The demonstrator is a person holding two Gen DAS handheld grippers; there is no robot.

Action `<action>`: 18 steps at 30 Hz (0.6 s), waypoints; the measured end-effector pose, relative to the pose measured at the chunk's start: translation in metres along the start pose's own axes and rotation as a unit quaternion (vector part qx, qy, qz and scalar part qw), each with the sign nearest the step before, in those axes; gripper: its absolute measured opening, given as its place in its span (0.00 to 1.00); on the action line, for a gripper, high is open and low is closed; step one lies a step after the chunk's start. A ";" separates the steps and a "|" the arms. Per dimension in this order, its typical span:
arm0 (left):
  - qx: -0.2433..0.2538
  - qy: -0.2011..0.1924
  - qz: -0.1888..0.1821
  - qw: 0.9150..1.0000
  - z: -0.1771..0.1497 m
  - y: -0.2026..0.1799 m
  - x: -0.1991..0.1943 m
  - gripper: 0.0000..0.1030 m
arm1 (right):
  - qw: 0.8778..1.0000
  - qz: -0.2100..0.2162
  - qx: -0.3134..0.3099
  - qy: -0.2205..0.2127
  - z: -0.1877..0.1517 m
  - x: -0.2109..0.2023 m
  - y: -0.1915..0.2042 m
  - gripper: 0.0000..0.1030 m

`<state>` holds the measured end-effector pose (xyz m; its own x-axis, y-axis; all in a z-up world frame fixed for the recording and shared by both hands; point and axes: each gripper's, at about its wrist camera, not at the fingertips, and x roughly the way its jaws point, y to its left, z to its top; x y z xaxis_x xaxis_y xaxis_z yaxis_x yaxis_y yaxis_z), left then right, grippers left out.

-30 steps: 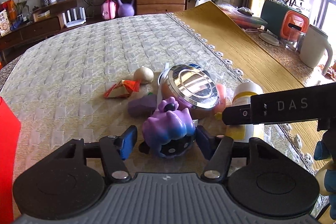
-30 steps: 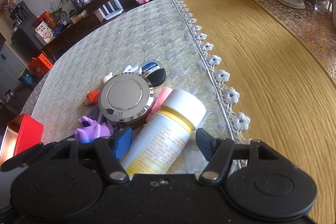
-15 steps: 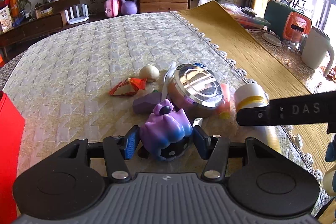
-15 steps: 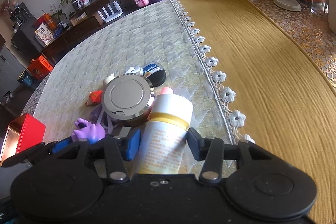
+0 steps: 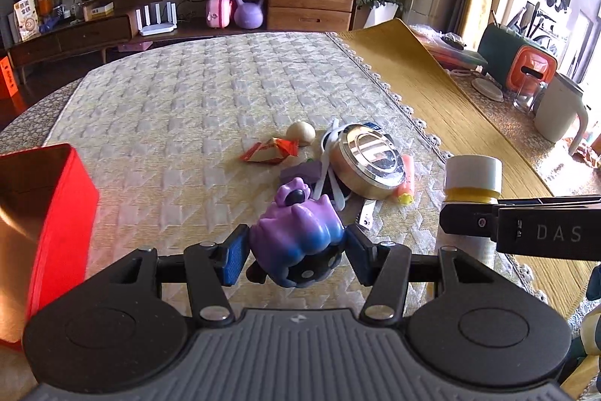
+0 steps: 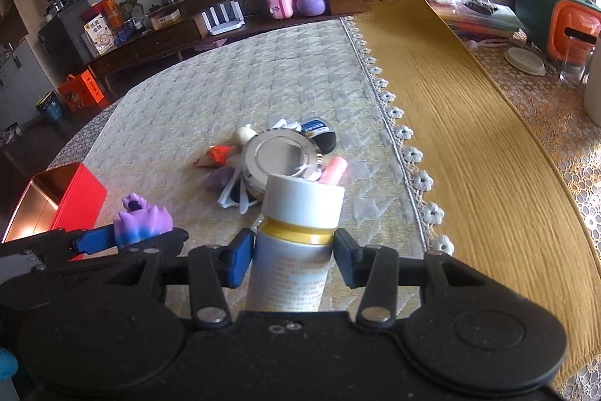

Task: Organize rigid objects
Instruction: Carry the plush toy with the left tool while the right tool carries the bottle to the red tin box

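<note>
Gripping a purple toy [image 5: 296, 232], the left claw [image 5: 295, 252] hung beside the right claw [image 6: 293, 256], whose jaws were closing on a white bottle [image 6: 296, 235].

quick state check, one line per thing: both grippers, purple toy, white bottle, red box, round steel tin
left gripper: jaws shut on purple toy
right gripper: jaws closing, pads against white bottle
purple toy: held clear of the cloth
white bottle: capped, held with cap end away from the camera
red box: open top, on the table
round steel tin: lid on, lying in the pile
</note>
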<state>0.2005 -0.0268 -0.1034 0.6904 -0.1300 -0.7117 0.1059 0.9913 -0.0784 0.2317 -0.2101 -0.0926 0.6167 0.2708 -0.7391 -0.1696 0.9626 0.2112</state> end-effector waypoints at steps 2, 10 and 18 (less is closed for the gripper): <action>0.000 -0.004 0.004 1.000 0.000 0.005 -0.010 0.53 | 1.000 0.004 -0.012 -0.003 0.001 -0.006 0.010 0.45; -0.033 -0.007 0.010 0.999 0.000 0.039 -0.048 0.53 | 0.998 0.022 -0.057 -0.015 0.002 -0.023 0.054 0.45; -0.050 -0.024 0.033 0.998 0.007 0.075 -0.086 0.53 | 0.994 0.052 -0.099 -0.015 0.008 -0.030 0.102 0.45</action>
<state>0.1538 0.0586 -0.0432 0.7273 -0.0623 -0.6835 -0.0111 0.9947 -0.1025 0.2017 -0.1206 -0.0436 0.6100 0.3716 -0.6999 -0.3802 0.9122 0.1529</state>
